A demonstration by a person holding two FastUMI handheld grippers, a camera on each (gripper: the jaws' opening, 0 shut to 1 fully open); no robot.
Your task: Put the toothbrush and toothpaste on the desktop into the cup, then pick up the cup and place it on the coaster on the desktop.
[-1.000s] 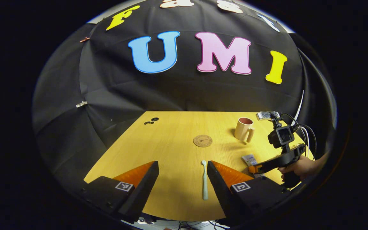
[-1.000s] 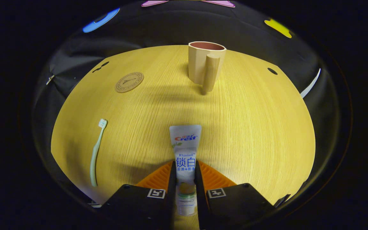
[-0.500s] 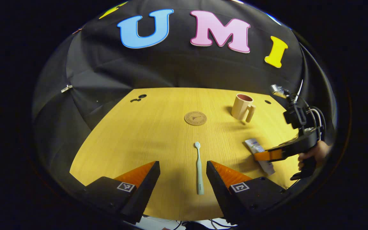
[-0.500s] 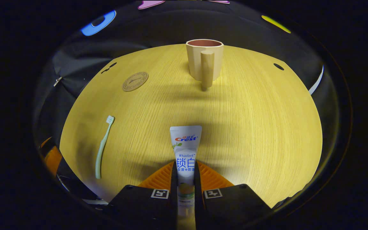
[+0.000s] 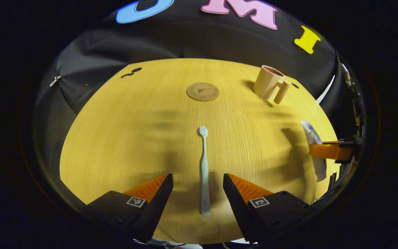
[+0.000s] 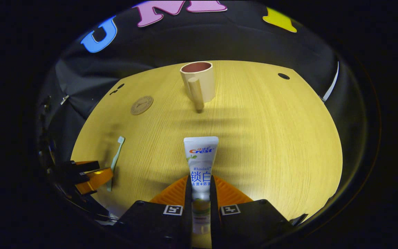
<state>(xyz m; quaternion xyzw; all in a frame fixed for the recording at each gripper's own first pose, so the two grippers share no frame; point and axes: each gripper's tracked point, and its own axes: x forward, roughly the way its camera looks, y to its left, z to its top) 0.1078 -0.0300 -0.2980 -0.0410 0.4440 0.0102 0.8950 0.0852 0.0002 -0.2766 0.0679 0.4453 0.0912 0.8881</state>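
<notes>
Right claw (image 6: 199,193) is clamped on the toothpaste (image 6: 200,162), tube held clear above the surface (image 6: 271,138). Left claw (image 5: 197,188) is spread wide, the toothbrush (image 5: 204,169) lying flat between its fingers, untouched. Cup (image 6: 199,83) stands upright and empty, well apart from the coaster (image 5: 202,91).

left gripper (image 5: 197,180): two black wedge-shaped fingers
left gripper pads (image 5: 147,188): orange, ribbed
left gripper markings: a square black-and-white tag on each finger
right gripper (image 6: 200,193): black body, same square tags
right gripper pads (image 6: 228,192): orange, ribbed
</notes>
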